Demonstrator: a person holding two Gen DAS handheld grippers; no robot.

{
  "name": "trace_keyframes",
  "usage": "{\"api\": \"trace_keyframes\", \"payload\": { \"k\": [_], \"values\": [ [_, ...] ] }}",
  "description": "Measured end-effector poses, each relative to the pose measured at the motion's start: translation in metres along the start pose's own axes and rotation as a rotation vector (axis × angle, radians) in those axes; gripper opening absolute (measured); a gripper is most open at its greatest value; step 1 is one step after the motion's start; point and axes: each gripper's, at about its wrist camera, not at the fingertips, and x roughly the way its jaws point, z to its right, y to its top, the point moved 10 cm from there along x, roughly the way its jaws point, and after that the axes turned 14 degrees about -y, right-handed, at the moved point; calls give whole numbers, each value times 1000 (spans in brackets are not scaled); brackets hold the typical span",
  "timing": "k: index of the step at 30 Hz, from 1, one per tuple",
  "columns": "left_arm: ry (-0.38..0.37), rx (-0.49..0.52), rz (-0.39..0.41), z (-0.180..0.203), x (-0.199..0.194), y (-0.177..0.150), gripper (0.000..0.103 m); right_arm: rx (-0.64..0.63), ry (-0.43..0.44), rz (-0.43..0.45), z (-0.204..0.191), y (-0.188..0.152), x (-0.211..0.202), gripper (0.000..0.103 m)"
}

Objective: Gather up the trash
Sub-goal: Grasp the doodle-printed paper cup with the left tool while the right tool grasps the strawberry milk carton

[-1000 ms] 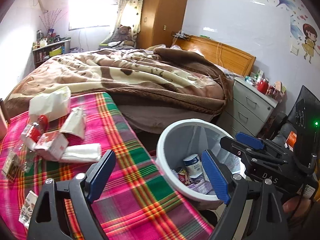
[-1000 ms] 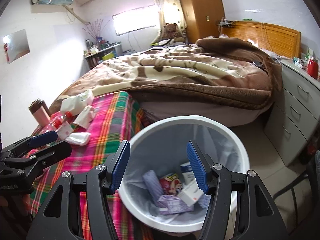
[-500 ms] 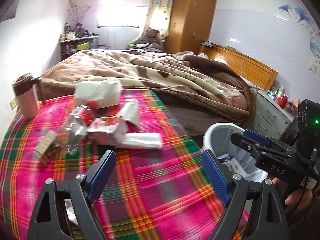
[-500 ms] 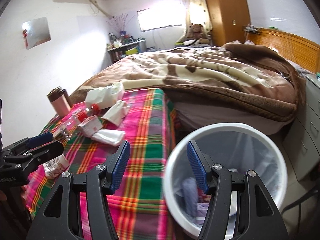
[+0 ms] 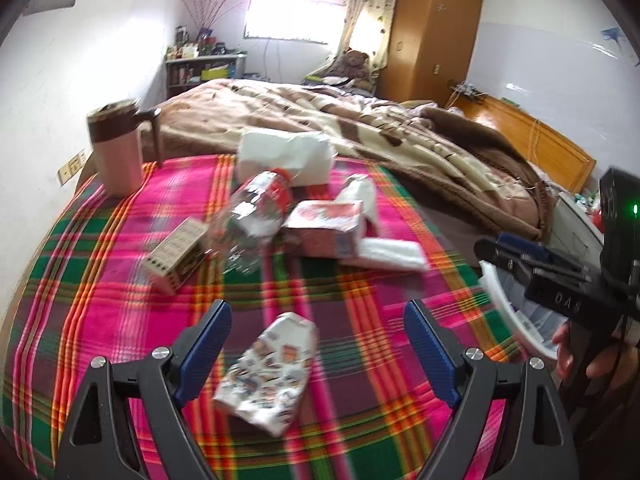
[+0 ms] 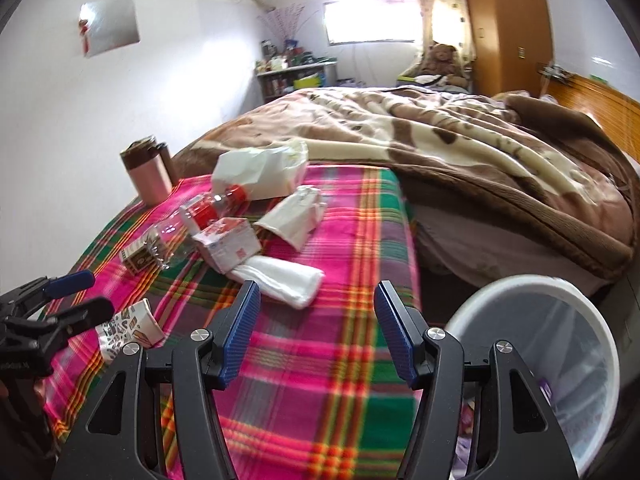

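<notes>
In the left wrist view, the left gripper [image 5: 316, 344] is hovering low in the frame with its blue-padded jaws spread wide and holding nothing, and a printed white wrapper [image 5: 270, 372] is lying on the plaid tablecloth [image 5: 120, 280] between them at lower centre. Toward the middle of the frame a clear plastic bottle [image 5: 256, 216] with a red label, a small tan box [image 5: 176, 254], a red-and-white carton [image 5: 328, 228] and a folded white tissue [image 5: 384, 254] are lying clustered together, with a white tissue pack [image 5: 286, 156] behind them and a pink tumbler [image 5: 116, 148] standing at upper left. In the right wrist view, the right gripper [image 6: 316, 336] is hanging at lower centre, jaws likewise apart and empty, just below the folded tissue. The white trash bin [image 6: 592, 320], already holding scraps, is sitting at lower right beside the table.
</notes>
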Motion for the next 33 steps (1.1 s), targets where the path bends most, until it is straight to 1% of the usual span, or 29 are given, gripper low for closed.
{"api": "trace_keyframes", "payload": {
  "k": [3,7,13,17,19,27,33],
  "values": [
    [9,-23,-17,-16,2,-8,89,-35,23,1,-17,6,8,67],
    [14,-43,-59,-31,9,-20,89,-90,70,4,-43,16,19,68],
    [-1,-42,-99,-40,15,-28,89,-137,126,-9,-70,25,36,70],
    [-22,-62,-139,-45,22,-37,89,-187,134,-35,-86,25,51,71],
    [-16,-67,-148,-49,23,-41,89,-204,137,-30,-91,26,54,73],
    [-23,-74,-174,-54,31,-44,89,-255,174,-65,-105,26,71,74],
    [-3,-54,-186,-55,35,-44,90,-306,192,-89,-114,21,79,74]
  ]
}}
